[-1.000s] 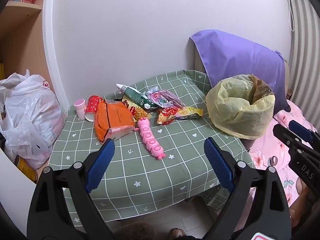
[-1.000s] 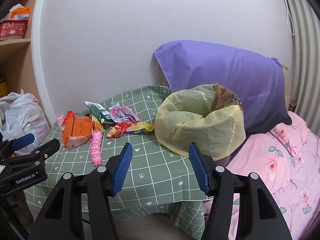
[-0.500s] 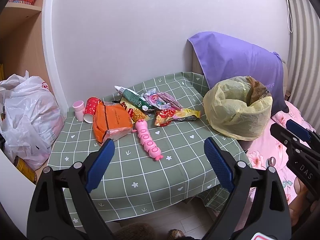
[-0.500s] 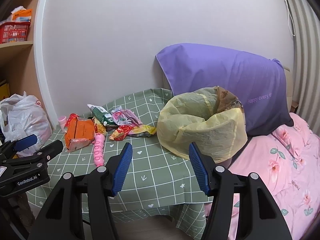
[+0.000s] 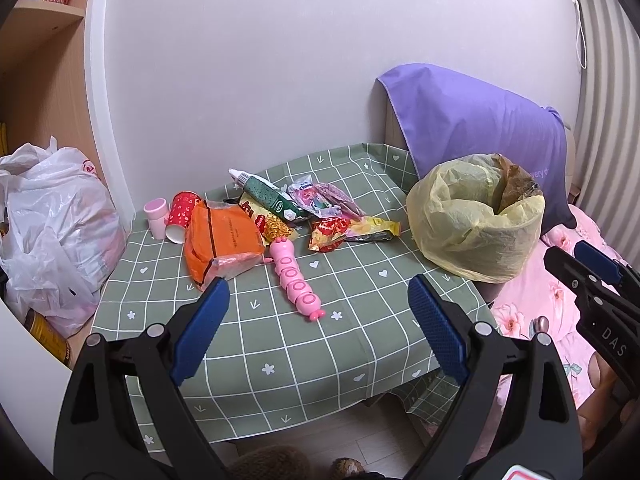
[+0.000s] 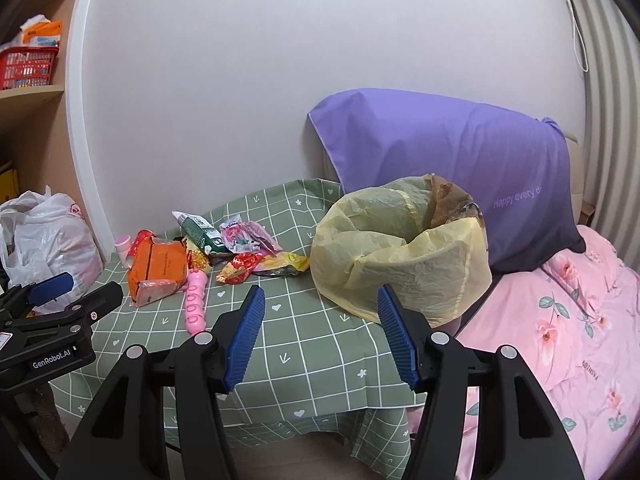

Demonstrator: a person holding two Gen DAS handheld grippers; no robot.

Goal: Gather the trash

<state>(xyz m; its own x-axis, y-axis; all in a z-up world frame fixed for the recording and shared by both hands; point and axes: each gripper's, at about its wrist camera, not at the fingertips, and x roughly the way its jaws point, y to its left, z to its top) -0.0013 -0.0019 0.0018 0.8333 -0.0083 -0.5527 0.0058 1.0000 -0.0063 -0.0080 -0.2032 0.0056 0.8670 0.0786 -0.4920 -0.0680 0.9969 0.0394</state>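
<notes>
A heap of snack wrappers (image 5: 320, 208) (image 6: 244, 244), an orange packet (image 5: 222, 240) (image 6: 158, 266), a red paper cup (image 5: 182, 216) and a pink cup (image 5: 156, 216) lie at the back of a green checked table (image 5: 320, 344) (image 6: 320, 344). A pink caterpillar toy (image 5: 296, 282) (image 6: 195, 300) lies in front of them. An open yellow trash bag (image 5: 478, 216) (image 6: 400, 252) stands at the table's right. My left gripper (image 5: 316, 330) hangs open short of the table's front edge, holding nothing. My right gripper (image 6: 320, 338) is open too, before the bag.
A full white plastic bag (image 5: 52, 224) (image 6: 44, 228) sits left of the table beside wooden shelves (image 5: 40, 40). A purple pillow (image 5: 476, 120) (image 6: 452, 168) leans on the wall behind the yellow bag. Pink flowered bedding (image 6: 568, 320) lies to the right.
Both grippers have drifted slightly, so the table and its litter sit a little lower and nearer in view. Nothing was grasped or moved.
</notes>
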